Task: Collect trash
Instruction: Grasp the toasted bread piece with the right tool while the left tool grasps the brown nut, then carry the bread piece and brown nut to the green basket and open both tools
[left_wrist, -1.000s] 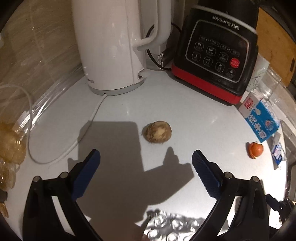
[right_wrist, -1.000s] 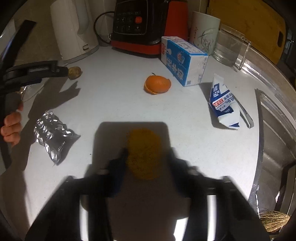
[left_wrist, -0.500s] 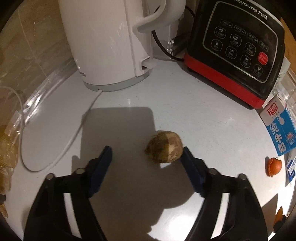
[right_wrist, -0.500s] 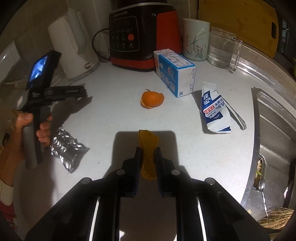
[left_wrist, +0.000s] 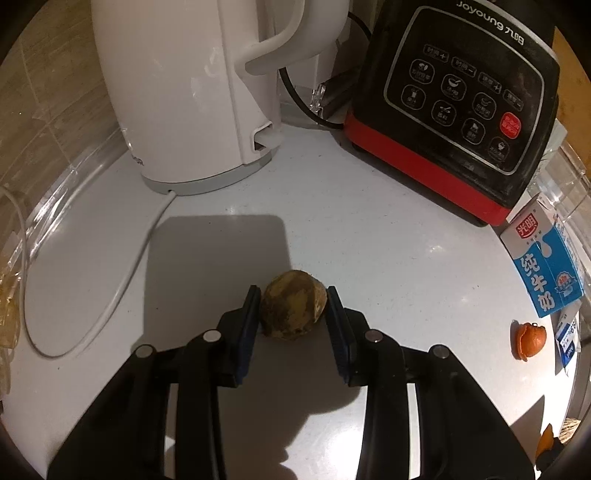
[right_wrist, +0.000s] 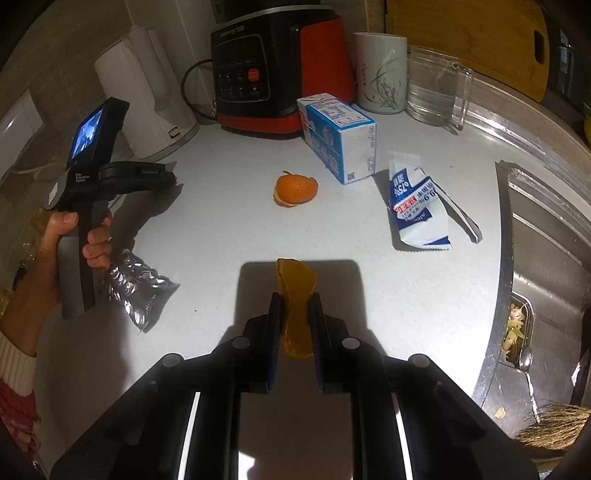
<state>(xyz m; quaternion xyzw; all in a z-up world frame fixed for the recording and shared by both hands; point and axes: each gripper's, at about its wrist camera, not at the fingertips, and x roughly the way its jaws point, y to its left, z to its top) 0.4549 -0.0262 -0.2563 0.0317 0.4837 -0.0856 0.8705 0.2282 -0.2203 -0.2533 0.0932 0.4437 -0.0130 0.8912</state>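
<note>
Kettle (right_wrist: 147, 99) left of blender (right_wrist: 273, 70); carton (right_wrist: 338, 136) right, peel (right_wrist: 295, 189) before it, sink (right_wrist: 546, 258) far right.

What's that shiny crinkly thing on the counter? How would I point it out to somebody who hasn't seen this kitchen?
Start at the white kettle at the back left of the white counter. Come toward the near edge, past the person's left hand, to the crumpled foil packet lying flat beside it. It is the only silvery trash there; the other scraps are orange peel or blue-and-white cartons.

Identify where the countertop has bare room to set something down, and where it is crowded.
Bare: between orange peel and foil packet; also between kettle and blender. Crowded: around milk carton, mug, glass jug.
</note>
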